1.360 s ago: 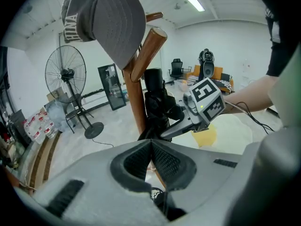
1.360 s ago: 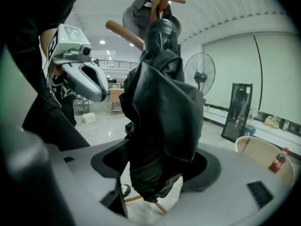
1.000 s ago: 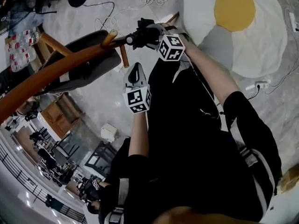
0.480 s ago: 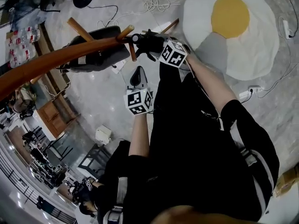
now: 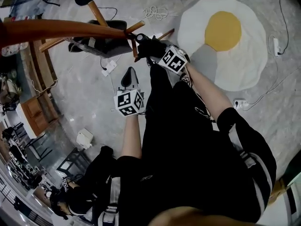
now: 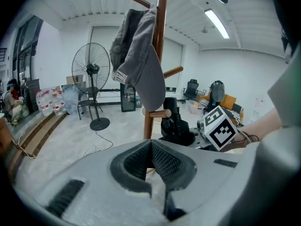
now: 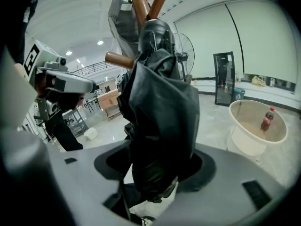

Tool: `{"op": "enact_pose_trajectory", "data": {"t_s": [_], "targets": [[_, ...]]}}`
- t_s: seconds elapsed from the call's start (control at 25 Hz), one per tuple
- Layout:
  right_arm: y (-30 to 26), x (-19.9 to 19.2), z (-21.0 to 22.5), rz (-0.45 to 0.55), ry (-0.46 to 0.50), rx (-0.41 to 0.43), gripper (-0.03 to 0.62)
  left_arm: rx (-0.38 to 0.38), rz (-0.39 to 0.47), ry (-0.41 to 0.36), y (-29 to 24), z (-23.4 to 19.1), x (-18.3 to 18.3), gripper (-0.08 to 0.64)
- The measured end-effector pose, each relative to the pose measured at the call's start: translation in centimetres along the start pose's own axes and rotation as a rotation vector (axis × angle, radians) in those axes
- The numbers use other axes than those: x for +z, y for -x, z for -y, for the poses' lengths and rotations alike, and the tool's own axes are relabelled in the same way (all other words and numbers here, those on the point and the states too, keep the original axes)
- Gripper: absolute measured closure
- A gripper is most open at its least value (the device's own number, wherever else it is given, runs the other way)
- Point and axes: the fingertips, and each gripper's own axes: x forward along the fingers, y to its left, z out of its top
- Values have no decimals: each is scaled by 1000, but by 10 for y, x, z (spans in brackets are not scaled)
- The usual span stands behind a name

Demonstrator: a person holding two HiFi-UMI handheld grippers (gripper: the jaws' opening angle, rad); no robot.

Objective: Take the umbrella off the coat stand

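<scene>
The wooden coat stand (image 5: 70,29) runs across the top left of the head view with a grey garment (image 5: 101,46) hung on it. My right gripper (image 5: 143,42) is shut on the black folded umbrella (image 5: 151,46) right beside the stand's pegs. In the right gripper view the umbrella (image 7: 160,107) stands up between the jaws of the right gripper (image 7: 155,168), its top close under the pegs of the stand (image 7: 141,4). My left gripper (image 5: 130,73) hovers below and to the left, shut and empty. In its own view the left gripper (image 6: 151,147) faces the stand (image 6: 161,41), the garment (image 6: 141,60) and the umbrella (image 6: 175,124).
A fried-egg-shaped rug (image 5: 225,36) lies on the floor to the right. A standing fan (image 6: 91,69) is beyond the stand, a power strip (image 5: 109,66) and cables on the floor beneath it. A white tub (image 7: 256,126) holding a bottle sits at the right.
Both grippers have risen and rolled a little, the right one still gripping the umbrella. In the head view the stand's pole has swung toward the top edge.
</scene>
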Motion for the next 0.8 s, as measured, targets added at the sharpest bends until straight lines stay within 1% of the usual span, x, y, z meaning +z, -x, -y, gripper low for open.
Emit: {"op": "enact_pose_trajectory", "data": {"t_s": [0.16,0.36,0.56,0.8], "targets": [[7,-1,-8,-17,0,6,330,21,14,14,12,-4,-1,560],[15,2,-10,-25,-26,4,331,27,36,24,21,-5,6,560],[24,13,-7,-9,-76,-6,331,32,58,24,24,-7,16,560],[30,17,-13,-5,-70,-8,331,34,64,19,25,-5,21,560]]}}
